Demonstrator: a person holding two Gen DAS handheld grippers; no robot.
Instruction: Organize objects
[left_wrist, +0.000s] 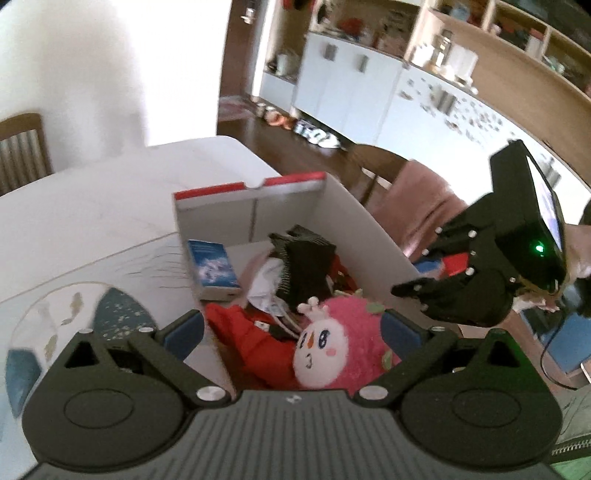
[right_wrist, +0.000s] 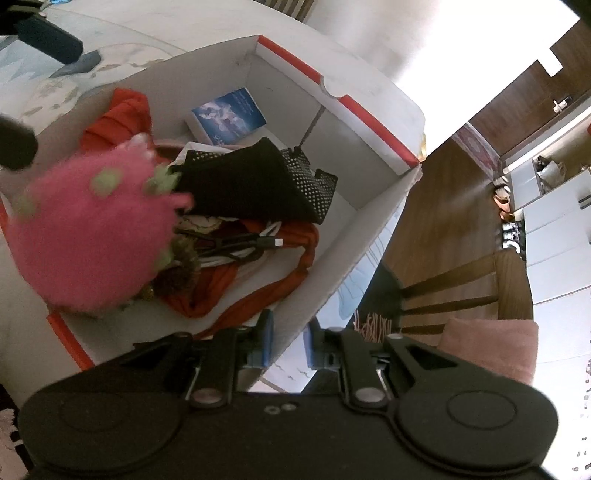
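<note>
Our left gripper (left_wrist: 291, 332) stands wide and empty above the fluffy pink plush toy (left_wrist: 332, 339), lying low centre in the red-rimmed white cardboard box (left_wrist: 332, 195). Our right gripper (right_wrist: 288, 341) pinches that box's wall, lower centre.

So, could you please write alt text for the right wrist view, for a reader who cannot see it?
The right claw is shut on the near wall of a white box with red edges. Inside lie a pink plush toy, red cloth, a black mesh bag, cables and a blue book. A chair stands on the wood floor beyond.
</note>
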